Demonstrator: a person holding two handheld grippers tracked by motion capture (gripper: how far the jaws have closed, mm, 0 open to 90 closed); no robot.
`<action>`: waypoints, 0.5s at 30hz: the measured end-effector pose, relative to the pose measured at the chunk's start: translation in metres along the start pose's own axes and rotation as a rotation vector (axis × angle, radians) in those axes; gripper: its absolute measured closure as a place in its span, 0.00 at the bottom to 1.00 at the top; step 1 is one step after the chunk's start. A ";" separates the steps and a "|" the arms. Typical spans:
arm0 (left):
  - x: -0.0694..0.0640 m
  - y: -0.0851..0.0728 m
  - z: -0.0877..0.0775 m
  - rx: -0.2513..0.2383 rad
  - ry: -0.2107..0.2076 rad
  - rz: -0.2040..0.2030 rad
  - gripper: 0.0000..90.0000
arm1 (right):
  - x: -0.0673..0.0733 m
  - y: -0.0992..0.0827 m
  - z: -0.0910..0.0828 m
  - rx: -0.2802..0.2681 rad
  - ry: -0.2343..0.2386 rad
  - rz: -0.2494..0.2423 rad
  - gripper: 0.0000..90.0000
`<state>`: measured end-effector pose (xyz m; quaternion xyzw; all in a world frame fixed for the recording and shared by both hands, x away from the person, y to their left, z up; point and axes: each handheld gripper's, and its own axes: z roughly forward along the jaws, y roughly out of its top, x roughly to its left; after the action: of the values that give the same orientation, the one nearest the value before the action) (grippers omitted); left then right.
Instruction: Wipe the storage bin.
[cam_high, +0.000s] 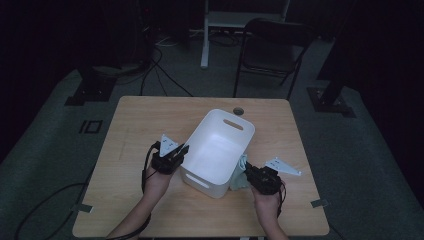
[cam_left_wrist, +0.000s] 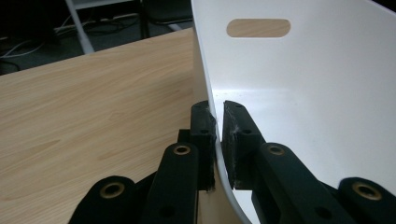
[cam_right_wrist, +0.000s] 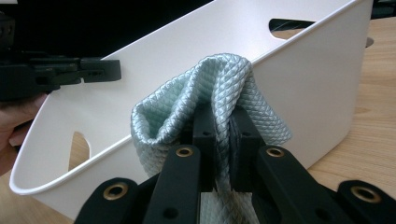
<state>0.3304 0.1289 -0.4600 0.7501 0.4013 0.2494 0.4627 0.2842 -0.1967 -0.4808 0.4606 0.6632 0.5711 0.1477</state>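
A white plastic bin (cam_high: 218, 150) with slot handles stands on the wooden table (cam_high: 135, 125). My left gripper (cam_high: 179, 153) is shut on the bin's left rim; in the left gripper view its jaws pinch the thin white wall (cam_left_wrist: 217, 140), one jaw outside and one inside. My right gripper (cam_high: 248, 172) is just right of the bin, shut on a pale green quilted cloth (cam_high: 241, 175). In the right gripper view the cloth (cam_right_wrist: 224, 84) bunches up over the jaws, close against the bin's outer wall (cam_right_wrist: 308, 88). The bin's inside looks bare.
A round cable hole (cam_high: 239, 110) sits in the table behind the bin. A dark folding chair (cam_high: 272, 50) and a white stand (cam_high: 205, 35) are on the floor beyond the table. Cables trail on the floor at the left.
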 end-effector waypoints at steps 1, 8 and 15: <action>0.000 0.000 0.000 0.000 -0.003 0.004 0.92 | -0.001 0.000 0.000 0.000 0.007 0.007 0.93; -0.001 0.001 0.000 0.005 -0.017 0.026 0.92 | -0.003 -0.006 0.006 0.016 -0.026 -0.006 0.93; -0.001 0.001 0.001 0.006 -0.018 0.028 0.92 | -0.014 -0.017 0.016 0.073 -0.057 0.016 0.93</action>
<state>0.3307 0.1276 -0.4594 0.7594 0.3871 0.2478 0.4605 0.2958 -0.1965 -0.5055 0.4873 0.6752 0.5344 0.1451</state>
